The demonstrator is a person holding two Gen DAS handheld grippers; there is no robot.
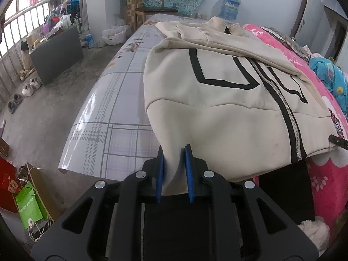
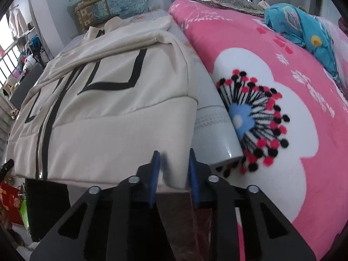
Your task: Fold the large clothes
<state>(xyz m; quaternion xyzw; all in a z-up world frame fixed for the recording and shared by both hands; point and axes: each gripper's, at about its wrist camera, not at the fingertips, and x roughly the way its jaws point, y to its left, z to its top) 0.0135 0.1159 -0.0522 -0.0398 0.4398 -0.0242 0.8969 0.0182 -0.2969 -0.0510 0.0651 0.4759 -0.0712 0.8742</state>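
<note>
A cream zip-up jacket (image 1: 217, 100) with black stripe patterns lies front-up on a plaid table cover (image 1: 121, 100), sleeves folded across its chest. My left gripper (image 1: 175, 152) is shut on the jacket's lower left hem corner at the near edge. In the right wrist view the jacket (image 2: 104, 113) fills the left side, and my right gripper (image 2: 174, 154) is closed on its lower right hem corner. The right gripper's tip also shows in the left wrist view (image 1: 338, 141) at the far right.
A pink floral blanket (image 2: 271, 87) lies on the bed right of the table, with a blue bundle (image 2: 304, 28) on it. A wooden chair (image 1: 152, 6) stands beyond the table. Shoes (image 1: 28, 89), a dark box (image 1: 56, 54) and bags (image 1: 30, 204) sit on the floor at left.
</note>
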